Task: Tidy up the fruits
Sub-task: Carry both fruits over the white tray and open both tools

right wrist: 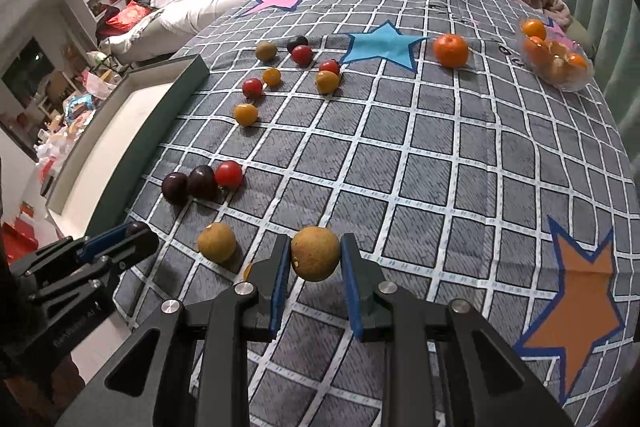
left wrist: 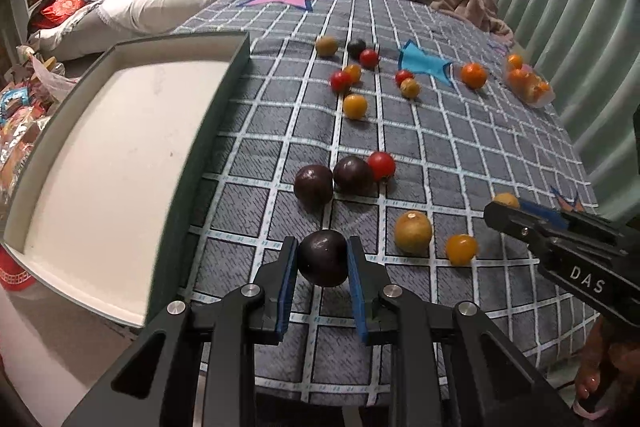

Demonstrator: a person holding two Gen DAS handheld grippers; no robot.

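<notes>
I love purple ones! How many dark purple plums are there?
4. Held plum in the left gripper; left middle plum and right middle plum side by side near the tray; far plum near the blue star. More may hide behind grippers.

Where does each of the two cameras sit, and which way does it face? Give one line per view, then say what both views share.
Left wrist view: sits on the left gripper, looking down its fingers at the dark plum it holds; the right gripper shows at the right edge.
Right wrist view: sits on the right gripper, looking at the brown fruit it holds; the left gripper shows at lower left.
Shared: the checked cloth, the tray, scattered fruit.
</notes>
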